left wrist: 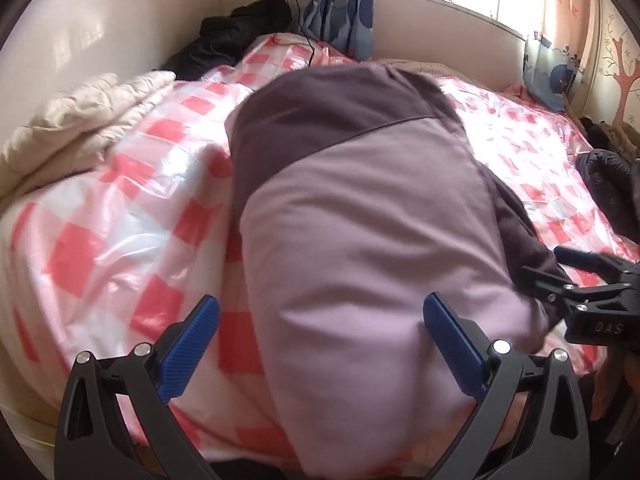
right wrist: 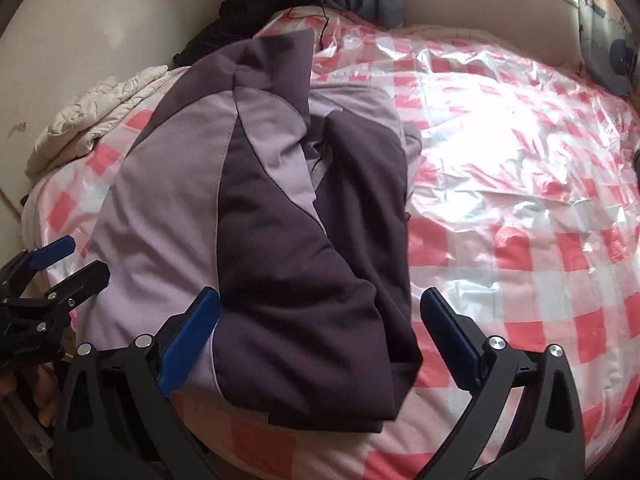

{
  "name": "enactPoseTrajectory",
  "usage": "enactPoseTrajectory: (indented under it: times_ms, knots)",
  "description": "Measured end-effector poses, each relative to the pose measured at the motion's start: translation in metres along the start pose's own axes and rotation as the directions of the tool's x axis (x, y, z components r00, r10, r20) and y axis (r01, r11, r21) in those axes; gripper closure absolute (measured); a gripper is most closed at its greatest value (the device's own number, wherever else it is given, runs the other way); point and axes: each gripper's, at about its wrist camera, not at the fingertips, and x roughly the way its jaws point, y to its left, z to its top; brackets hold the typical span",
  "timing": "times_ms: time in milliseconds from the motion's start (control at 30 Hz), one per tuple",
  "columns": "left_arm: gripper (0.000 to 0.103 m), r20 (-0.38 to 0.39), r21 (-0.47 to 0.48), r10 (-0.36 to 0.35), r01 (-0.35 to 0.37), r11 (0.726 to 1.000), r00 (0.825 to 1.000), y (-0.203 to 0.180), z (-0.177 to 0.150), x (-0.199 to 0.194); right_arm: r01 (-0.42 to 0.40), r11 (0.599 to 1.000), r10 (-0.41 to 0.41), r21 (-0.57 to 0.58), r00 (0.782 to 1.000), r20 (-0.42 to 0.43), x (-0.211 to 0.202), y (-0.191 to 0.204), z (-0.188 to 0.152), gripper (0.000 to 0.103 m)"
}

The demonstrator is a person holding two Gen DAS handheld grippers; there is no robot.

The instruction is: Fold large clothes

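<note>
The jacket [right wrist: 256, 216], lilac with dark purple panels, lies lengthwise on the bed [right wrist: 520, 184], which is covered by a shiny pink-and-white checked plastic sheet; its near end reaches the bed's front edge, its far end points toward the wall. Both sides appear already turned in: a dark panel lies doubled over the right half and a lilac panel over the left, giving a long narrow strip. Judged step: between folds, with the lengthwise folds made and the cross fold not yet begun. Left gripper [left wrist: 320, 344]: fingers wide apart, straddling the near lilac end, holding nothing. Right gripper [right wrist: 320, 340]: fingers likewise wide apart, set either side of the near dark end, nothing clamped. Whether any pad touches cloth cannot be told. Next move, as a judgement: each gripper closes on a near corner of the strip, taking all layers, then both lift and carry the end forward toward the far end. The dark flap's near right edge overhangs loosely and could slip out of a shallow grip. Room: the right side of the bed is open sheet, well clear. On the left a cream quilt [right wrist: 96, 120] lies near the jacket's far left edge, and dark clothing [left wrist: 240, 32] with a black cable [left wrist: 302, 36] sits beyond the far end, so the fold should land short of those. The slick sheet may let the strip slide.
</note>
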Motion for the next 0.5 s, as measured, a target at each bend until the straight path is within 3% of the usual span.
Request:
enactPoseTrajectory:
  times_ms: [167,500]
  knots:
    - [0.005,0.021,-0.058,0.013,-0.012,0.998,1.000,0.001,-0.009,-0.033,0.049,0.998,-0.047,-0.025,0.997,0.068,-0.037,0.013,-0.014,0.007]
    - [0.005,0.029,-0.029,0.080,-0.079,0.996,0.996,-0.011,-0.022,-0.067,0.047,0.999,-0.047,0.007,0.998,0.038,-0.054,0.013,-0.051,0.007]
